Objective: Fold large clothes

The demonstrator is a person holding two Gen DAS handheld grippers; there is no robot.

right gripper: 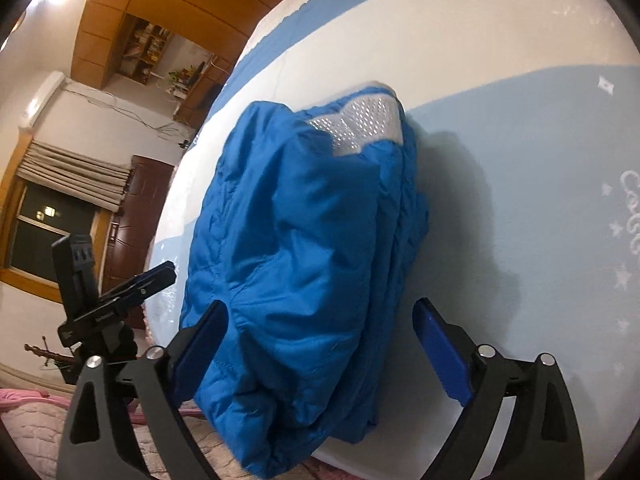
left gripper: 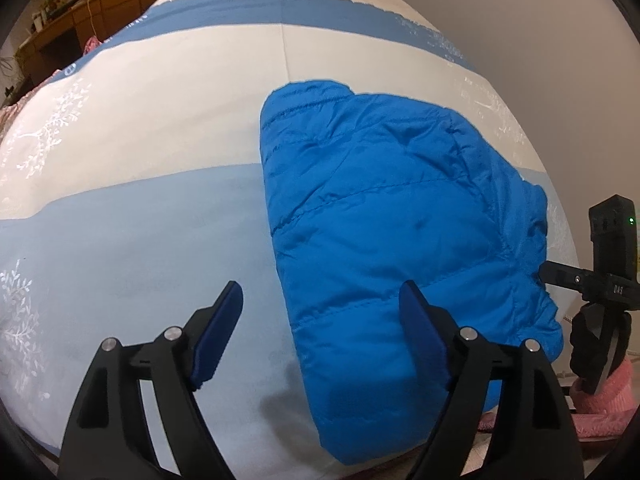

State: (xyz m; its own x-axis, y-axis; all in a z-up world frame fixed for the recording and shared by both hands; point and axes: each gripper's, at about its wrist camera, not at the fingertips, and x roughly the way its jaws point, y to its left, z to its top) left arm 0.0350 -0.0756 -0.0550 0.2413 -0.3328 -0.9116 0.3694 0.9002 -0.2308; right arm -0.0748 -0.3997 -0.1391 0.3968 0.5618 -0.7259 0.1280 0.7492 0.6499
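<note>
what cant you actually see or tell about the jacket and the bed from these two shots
- Blue jacket: sleeves and zip are folded under, in both views.
- Its near end: in the right wrist view, cut off by the bottom edge and the right gripper.
- White print on the bedspread: cut off by the frame edge, unreadable.
- Shelf contents behind the bed: too small, blurred.

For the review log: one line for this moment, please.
stage: fold looks done | blue puffer jacket: compact bundle on striped bed cover | left gripper: open, holding nothing | right gripper: open, astride the bundle

Home bedroom, striped bedspread [left gripper: 160, 120], wooden wardrobe [right gripper: 132, 4], blinded window [right gripper: 52, 220]
</note>
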